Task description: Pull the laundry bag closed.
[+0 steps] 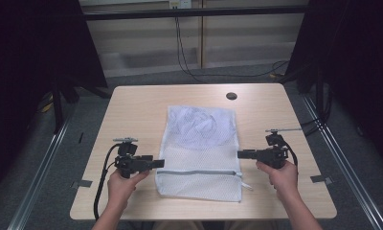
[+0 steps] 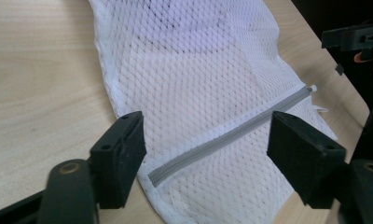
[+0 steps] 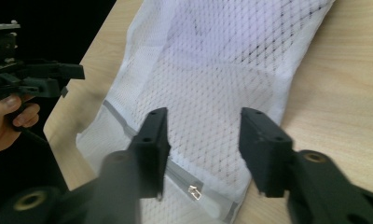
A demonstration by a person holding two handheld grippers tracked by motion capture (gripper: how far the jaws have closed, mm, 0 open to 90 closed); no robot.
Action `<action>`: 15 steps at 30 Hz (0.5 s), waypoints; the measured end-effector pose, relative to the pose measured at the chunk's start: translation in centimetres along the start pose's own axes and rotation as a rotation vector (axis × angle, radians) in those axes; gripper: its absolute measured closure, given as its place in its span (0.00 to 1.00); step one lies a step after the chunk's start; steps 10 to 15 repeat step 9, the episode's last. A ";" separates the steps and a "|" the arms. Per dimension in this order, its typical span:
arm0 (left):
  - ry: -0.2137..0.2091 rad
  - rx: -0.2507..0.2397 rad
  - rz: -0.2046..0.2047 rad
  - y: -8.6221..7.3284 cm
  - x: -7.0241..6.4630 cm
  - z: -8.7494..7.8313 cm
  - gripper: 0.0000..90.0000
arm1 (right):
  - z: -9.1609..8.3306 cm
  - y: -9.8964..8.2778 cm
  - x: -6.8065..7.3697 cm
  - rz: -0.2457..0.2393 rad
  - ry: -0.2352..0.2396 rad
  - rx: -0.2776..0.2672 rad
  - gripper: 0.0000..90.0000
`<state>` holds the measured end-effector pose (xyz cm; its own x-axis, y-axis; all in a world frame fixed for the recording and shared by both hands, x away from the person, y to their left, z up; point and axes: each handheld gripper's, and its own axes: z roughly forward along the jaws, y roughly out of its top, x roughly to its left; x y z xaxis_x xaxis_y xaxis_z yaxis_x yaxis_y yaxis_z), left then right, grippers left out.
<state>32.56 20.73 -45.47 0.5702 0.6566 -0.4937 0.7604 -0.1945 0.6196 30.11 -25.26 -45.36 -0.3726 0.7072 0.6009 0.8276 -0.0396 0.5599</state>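
Flanking white mesh zippered laundry bag (image 1: 199,151) flat on pale wooden worktop (image 1: 132,103), we hold left tool (image 1: 157,163) and right tool (image 1: 241,154) released, empty; grey zipper (image 1: 197,172) runs crosswise between them, pull (image 3: 193,190) nearer right.

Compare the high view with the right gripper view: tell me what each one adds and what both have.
High view alone: the whole table with the dark round hole near its far edge, the floor cables beyond, and the right tongs.

Right gripper view alone: the small metal zipper pull close up.

Both: the white mesh laundry bag lying flat, its grey zipper, and the left tongs in a hand, jaws apart and empty.
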 end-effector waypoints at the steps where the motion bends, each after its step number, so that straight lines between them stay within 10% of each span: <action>1: 0.003 -0.007 -0.011 0.0 0.0 0.0 0.25 | 0.0 0.0 0.0 0.000 -0.003 -0.004 0.53; 15: 0.030 -0.022 0.021 0.1 0.3 0.0 0.18 | -0.1 0.1 -0.6 0.005 -0.036 -0.009 0.37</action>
